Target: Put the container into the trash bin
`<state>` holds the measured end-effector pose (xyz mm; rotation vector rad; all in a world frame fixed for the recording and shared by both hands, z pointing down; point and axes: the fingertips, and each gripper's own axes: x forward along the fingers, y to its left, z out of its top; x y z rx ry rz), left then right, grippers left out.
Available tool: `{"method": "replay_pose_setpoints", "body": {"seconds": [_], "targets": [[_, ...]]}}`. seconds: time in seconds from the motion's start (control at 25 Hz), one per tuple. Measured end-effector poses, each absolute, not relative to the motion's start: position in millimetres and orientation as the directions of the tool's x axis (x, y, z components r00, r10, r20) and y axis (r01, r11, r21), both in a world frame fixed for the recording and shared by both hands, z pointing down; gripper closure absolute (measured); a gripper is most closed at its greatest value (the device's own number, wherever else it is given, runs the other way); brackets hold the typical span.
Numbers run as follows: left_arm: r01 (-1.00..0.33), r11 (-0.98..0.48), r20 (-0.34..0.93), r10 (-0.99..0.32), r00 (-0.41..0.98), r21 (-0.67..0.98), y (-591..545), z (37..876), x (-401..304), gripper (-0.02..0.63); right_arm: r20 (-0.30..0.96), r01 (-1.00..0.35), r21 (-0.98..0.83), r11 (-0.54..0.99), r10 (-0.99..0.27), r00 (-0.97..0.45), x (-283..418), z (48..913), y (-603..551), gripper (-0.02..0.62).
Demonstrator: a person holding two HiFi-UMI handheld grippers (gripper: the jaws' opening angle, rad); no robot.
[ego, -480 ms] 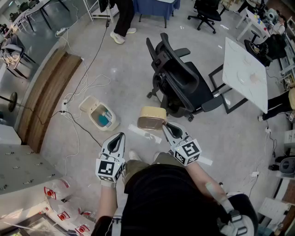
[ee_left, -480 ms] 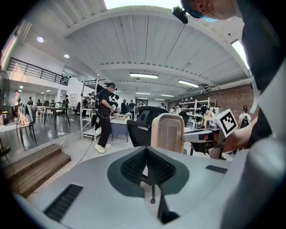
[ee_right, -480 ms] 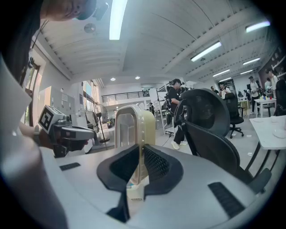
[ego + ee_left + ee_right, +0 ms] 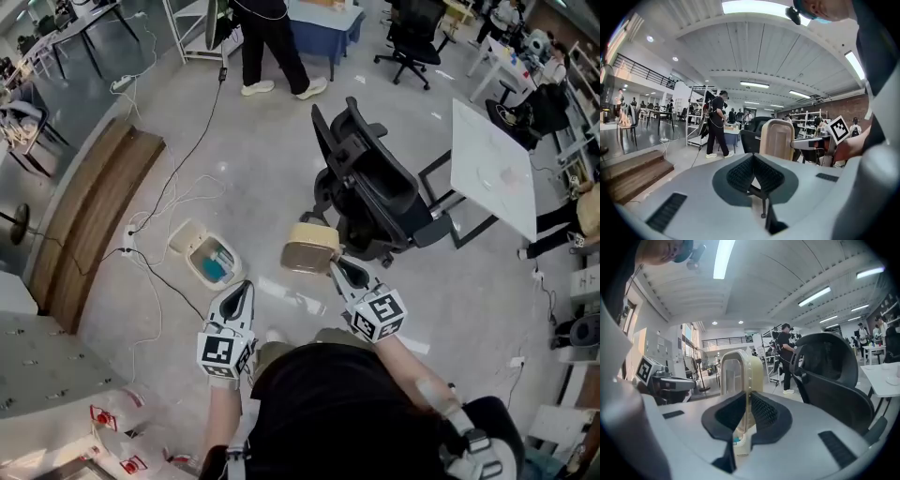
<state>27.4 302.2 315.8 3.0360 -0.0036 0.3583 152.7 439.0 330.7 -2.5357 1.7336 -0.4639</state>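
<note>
In the head view a beige, lidded container [image 4: 309,248] hangs over the floor, its near rim clamped by my right gripper [image 4: 336,266]. In the right gripper view the container [image 4: 740,373] stands on edge, and the right gripper [image 4: 748,405] is shut on its thin wall. The trash bin [image 4: 208,258], cream with an open top and something blue inside, sits on the floor to the left of the container. My left gripper [image 4: 244,285] is held beside the bin. Its jaws are closed together on nothing, as the left gripper [image 4: 753,158] view shows. That view also catches the container [image 4: 777,138].
A black office chair [image 4: 375,192] stands just beyond the container, and a tilted white table [image 4: 492,169] is to its right. Cables and a power strip [image 4: 129,239] trail across the floor left of the bin, by a wooden step [image 4: 89,216]. A person [image 4: 272,47] walks at the back.
The bin and floor have slid a little lower in the head view. The person at the back has taken a stride. The container stays in my right gripper.
</note>
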Motion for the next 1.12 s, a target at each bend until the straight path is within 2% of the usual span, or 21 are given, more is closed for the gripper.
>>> {"method": "replay_pose_setpoints", "body": {"seconds": [0.6,1.12], "targets": [[0.004,-0.994,0.232,0.028,0.972,0.106,205,324,21,0.595,0.260,-0.880,-0.190,-0.436,-0.886,0.383,143,333,361,0.546],[-0.060,-0.989,0.280,-0.020,0.960,0.135,161,338,118,0.595,0.270,-0.896,-0.260,-0.360,-0.918,0.291,244,349,294,0.546]]}}
